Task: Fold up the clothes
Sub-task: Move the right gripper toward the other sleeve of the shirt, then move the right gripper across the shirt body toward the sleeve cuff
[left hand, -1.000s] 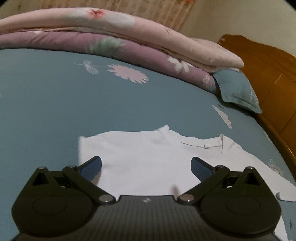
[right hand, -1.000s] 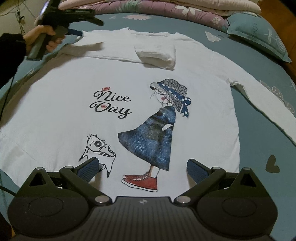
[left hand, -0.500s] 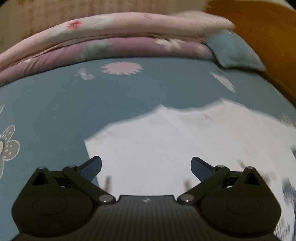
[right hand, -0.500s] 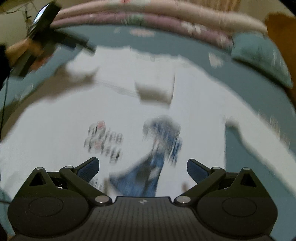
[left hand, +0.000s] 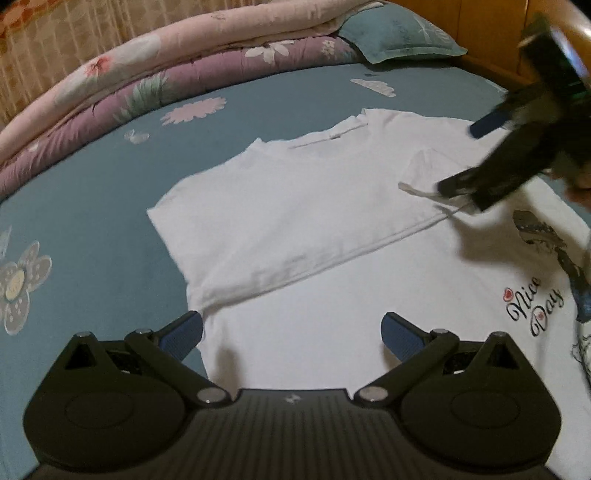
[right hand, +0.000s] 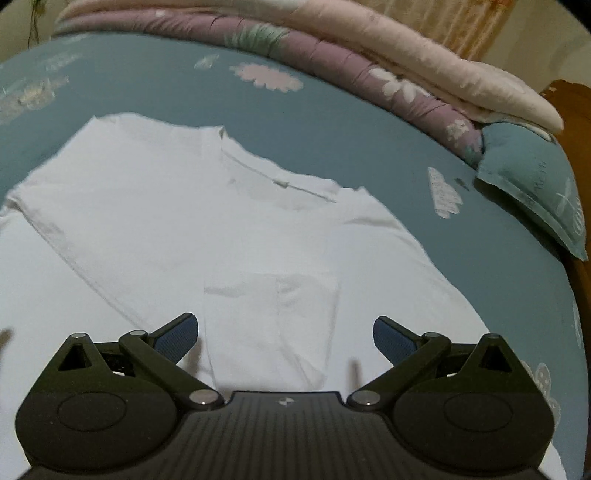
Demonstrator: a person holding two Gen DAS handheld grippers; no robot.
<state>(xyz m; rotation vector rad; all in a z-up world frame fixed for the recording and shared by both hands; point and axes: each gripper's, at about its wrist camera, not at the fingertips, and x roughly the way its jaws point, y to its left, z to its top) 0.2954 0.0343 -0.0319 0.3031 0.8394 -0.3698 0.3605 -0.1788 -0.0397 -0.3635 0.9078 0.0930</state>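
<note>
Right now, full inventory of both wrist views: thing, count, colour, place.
shirt: 1, white with a "Nice Day" print, flat on the bed, one sleeve folded across its upper part.
bedsheet: 1, teal with flower prints, under the shirt.
quilts: 2 folded, pink on top of purple, along the far edge of the bed.
pillow: 1, teal, at the end of the quilts.
bed frame: 1, brown wood, beyond the pillow.
left gripper: 1, black with blue pads, open, over the shirt's side edge, empty.
right gripper: 1, black with blue pads, open, over the folded sleeve end, empty; blurred in the left wrist view.
</note>
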